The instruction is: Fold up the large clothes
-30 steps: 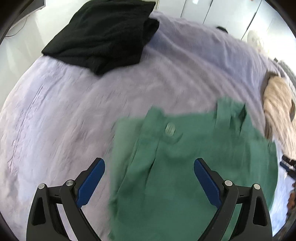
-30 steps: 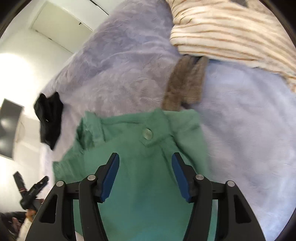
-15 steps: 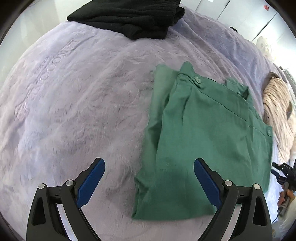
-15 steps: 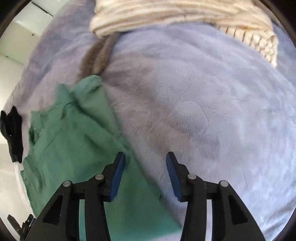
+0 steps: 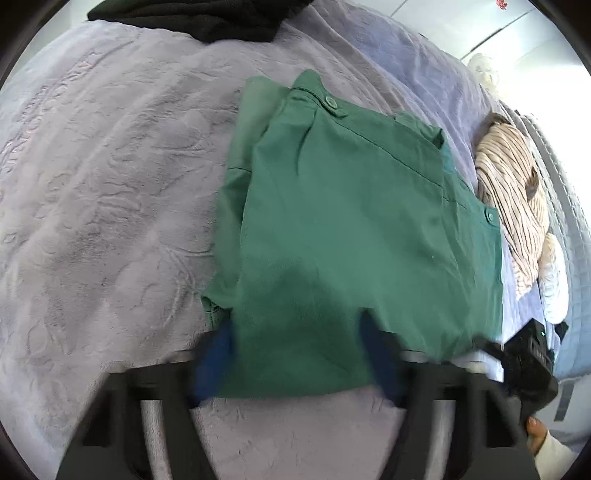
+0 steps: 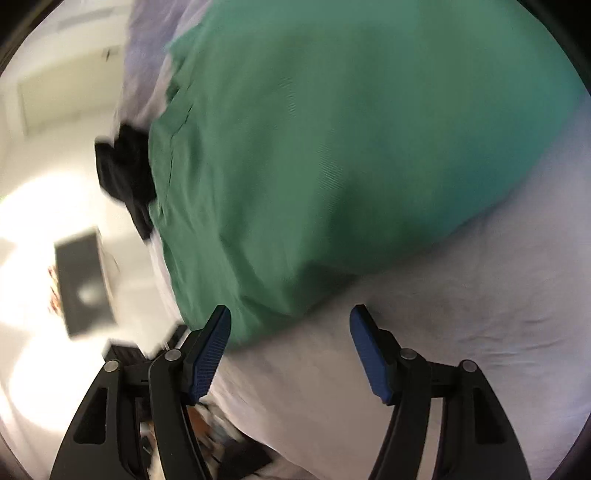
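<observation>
**Lavender Bed in a White, Sunlit Room**

A bed covered by an embossed lavender blanket (image 5: 110,192) fills most of both views; pale panelled wardrobe doors (image 5: 461,33) stand beyond its far edge; in the blurred right wrist view, white walls (image 6: 55,92) and a pale floor (image 6: 29,229) glow under a bright patch of light; a dark rectangular object (image 6: 83,280) sits there, too smeared to identify.

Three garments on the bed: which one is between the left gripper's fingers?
The green garment: its near hem lies between the left gripper fingers. The black one lies at the far edge, the striped one off to the right.
</observation>
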